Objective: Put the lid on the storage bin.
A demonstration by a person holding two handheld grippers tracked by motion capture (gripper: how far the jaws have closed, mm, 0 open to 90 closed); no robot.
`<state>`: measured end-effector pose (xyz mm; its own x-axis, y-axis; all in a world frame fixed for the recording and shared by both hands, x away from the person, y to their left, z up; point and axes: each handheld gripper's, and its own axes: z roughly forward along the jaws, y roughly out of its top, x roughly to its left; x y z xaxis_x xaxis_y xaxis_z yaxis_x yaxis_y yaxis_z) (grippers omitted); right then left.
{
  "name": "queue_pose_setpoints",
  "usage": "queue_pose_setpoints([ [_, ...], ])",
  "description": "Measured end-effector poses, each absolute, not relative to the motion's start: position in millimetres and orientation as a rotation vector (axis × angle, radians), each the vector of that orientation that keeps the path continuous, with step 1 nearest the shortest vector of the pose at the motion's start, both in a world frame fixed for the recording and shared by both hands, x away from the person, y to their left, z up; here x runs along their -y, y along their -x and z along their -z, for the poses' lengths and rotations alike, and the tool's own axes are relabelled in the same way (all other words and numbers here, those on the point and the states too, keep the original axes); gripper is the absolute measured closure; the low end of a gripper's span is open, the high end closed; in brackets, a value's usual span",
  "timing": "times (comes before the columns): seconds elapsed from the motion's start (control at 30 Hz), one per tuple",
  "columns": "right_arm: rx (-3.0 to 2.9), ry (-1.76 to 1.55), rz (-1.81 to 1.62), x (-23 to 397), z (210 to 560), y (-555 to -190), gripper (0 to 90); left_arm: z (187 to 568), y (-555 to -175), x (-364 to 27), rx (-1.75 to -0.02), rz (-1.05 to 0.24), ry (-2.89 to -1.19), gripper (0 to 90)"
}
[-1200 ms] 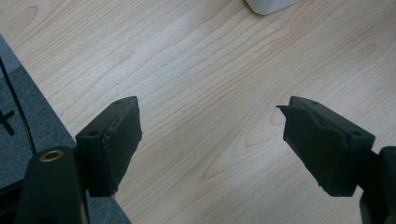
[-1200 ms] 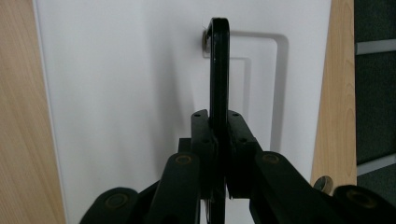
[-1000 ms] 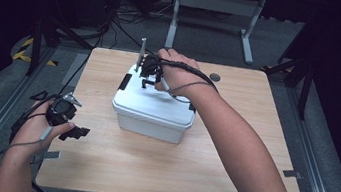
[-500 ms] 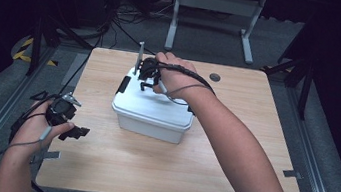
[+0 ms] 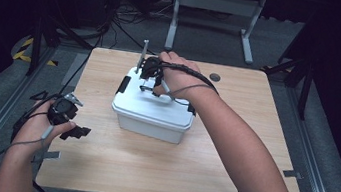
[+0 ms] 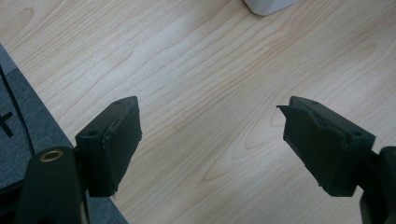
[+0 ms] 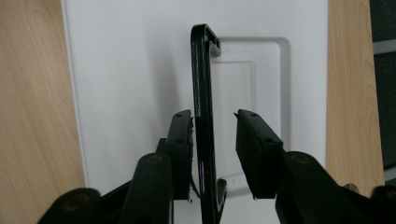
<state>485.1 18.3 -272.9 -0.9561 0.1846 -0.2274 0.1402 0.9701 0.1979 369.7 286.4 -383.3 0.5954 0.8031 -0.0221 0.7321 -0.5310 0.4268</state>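
Note:
A white lidded box stands in the middle of the wooden table. Its black carrying handle stands upright over the lid's recess. My right gripper points down over the lid, and its jaws have just been opening. The handle is between them, against the left pad and clear of the right one. My left gripper hovers wide open over bare wood near the table's left edge, with nothing in it.
A small dark round thing lies on the table's far side. Black latches sit on the box's ends. A corner of the box shows beyond the left jaws. Dark floor, cables and a metal stand surround the table.

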Motion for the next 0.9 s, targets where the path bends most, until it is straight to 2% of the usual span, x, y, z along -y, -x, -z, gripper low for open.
queue_pose_setpoints([
  [0.2,-2.889,-0.274,-0.347,-5,259,-481,59.6,383,-370,-286,-1.23,-0.249,-2.436,19.8],
  [0.9,-2.818,-0.423,-0.469,67,219,-473,59.5,386,-380,-275,-1.214,-0.231,-2.466,19.7],
])
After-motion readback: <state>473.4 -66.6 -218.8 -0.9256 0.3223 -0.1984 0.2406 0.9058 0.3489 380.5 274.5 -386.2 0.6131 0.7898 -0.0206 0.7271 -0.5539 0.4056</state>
